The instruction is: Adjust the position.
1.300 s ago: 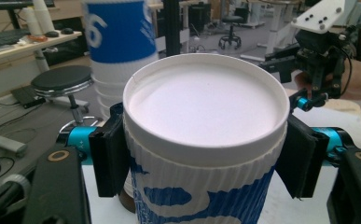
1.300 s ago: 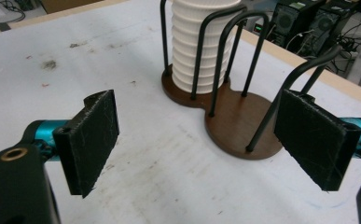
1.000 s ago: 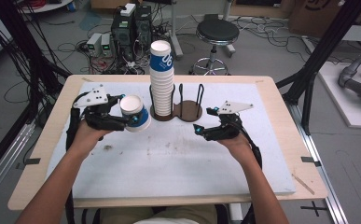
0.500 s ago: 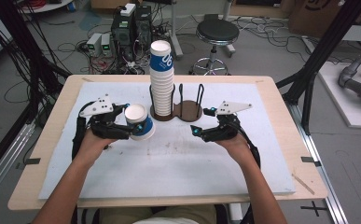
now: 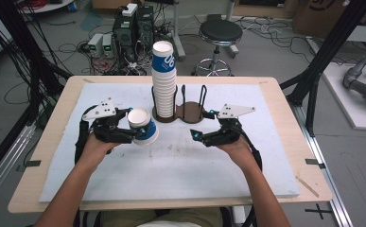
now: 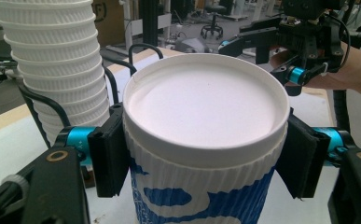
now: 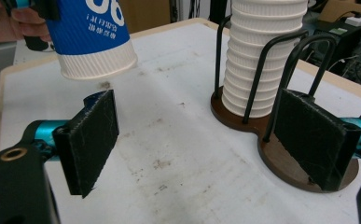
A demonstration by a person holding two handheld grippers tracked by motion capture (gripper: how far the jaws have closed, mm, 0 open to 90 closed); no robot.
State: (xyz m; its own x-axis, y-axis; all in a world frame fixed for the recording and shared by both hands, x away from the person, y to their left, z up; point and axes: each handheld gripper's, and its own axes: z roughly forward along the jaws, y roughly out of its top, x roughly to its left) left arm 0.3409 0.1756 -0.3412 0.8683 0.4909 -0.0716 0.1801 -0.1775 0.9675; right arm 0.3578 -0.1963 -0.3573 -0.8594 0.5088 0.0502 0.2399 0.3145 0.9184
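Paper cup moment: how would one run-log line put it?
left gripper: shut on paper cup, lifted | right gripper: open, empty | cup stack: in rack

Behind your tabletop (image 5: 53, 142): black stool (image 5: 221, 33), computer towers (image 5: 133, 26) and tangled cables (image 5: 43, 61) on the floor; cardboard boxes (image 5: 320, 12) far right.
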